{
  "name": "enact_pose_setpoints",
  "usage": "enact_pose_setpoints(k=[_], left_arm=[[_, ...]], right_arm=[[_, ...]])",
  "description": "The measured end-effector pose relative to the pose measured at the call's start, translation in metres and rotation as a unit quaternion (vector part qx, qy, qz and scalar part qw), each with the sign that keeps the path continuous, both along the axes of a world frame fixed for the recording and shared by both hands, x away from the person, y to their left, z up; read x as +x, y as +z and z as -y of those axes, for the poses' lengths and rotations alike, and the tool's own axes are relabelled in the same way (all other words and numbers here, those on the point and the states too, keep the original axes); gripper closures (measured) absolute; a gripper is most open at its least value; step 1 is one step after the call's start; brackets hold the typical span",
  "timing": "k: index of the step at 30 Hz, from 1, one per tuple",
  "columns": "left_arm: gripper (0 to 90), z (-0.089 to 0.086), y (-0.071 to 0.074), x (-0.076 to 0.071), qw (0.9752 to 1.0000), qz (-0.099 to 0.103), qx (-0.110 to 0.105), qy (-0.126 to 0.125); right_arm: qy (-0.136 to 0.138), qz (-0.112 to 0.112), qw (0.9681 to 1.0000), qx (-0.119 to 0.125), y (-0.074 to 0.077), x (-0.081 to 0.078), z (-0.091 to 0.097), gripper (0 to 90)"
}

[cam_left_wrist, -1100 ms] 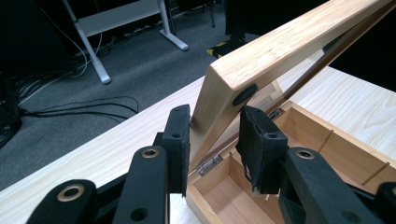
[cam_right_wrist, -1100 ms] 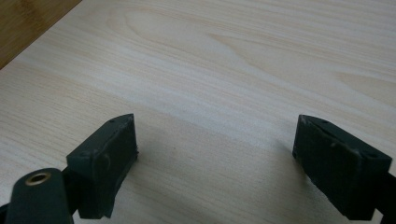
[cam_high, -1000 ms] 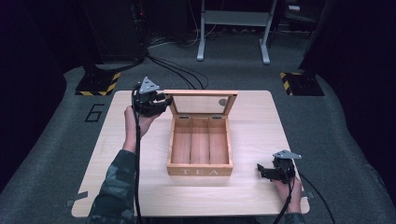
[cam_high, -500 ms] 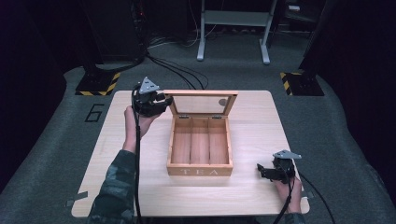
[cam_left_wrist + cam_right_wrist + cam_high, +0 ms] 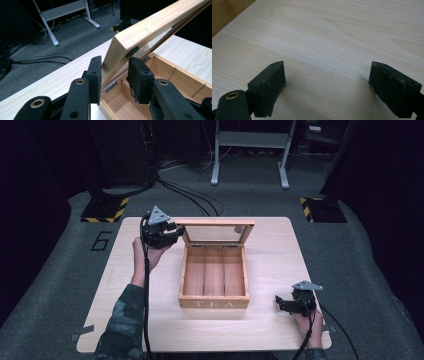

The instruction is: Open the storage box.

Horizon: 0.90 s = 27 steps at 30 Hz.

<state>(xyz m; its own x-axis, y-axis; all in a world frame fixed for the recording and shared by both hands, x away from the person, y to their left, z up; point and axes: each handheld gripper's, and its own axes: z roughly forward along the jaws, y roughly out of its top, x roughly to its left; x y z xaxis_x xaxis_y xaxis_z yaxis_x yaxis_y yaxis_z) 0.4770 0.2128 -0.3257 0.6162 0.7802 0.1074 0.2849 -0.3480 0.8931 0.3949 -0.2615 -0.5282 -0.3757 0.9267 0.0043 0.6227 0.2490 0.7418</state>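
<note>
Your left gripper [image 5: 113, 72] pinches the corner of the raised lid [image 5: 219, 233] of the tea box [image 5: 214, 279] at the table's [image 5: 125, 320] middle, while your right gripper [image 5: 327, 87], jaws spread, rests near the table's front right corner.

a light wooden table [image 5: 270, 330] on grey carpet carries an open wooden tea box [image 5: 214, 296] at its middle.
</note>
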Motion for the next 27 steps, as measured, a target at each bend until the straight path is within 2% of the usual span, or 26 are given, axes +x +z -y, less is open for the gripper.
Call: enact_pose_setpoints(k=[3, 7, 15, 27], left_arm=[[64.0, 0.0, -0.001, -0.004, 1.0, -0.002, 0.004, -0.001], [63.8, 0.0, -0.006, -0.01, 1.0, 0.007, -0.002, 0.003], [63.3, 0.0, -0.016, -0.025, 0.9999, 0.012, -0.003, 0.001], [62.2, -0.001, -0.038, -0.051, 0.9997, 0.022, -0.01, 0.003]], right_arm=[[0.0, 0.0, 1.0, 0.0, 0.0, 0.0, 0.0, 13.1], [0.0, 0.0, 1.0, 0.0, 0.0, 0.0, 0.0, 13.1], [-0.004, 0.0, 1.0, 0.002, 0.0, 0.0, -0.001, 13.1], [-0.004, 0.0, 1.0, 0.002, 0.0, 0.0, -0.001, 13.1]])
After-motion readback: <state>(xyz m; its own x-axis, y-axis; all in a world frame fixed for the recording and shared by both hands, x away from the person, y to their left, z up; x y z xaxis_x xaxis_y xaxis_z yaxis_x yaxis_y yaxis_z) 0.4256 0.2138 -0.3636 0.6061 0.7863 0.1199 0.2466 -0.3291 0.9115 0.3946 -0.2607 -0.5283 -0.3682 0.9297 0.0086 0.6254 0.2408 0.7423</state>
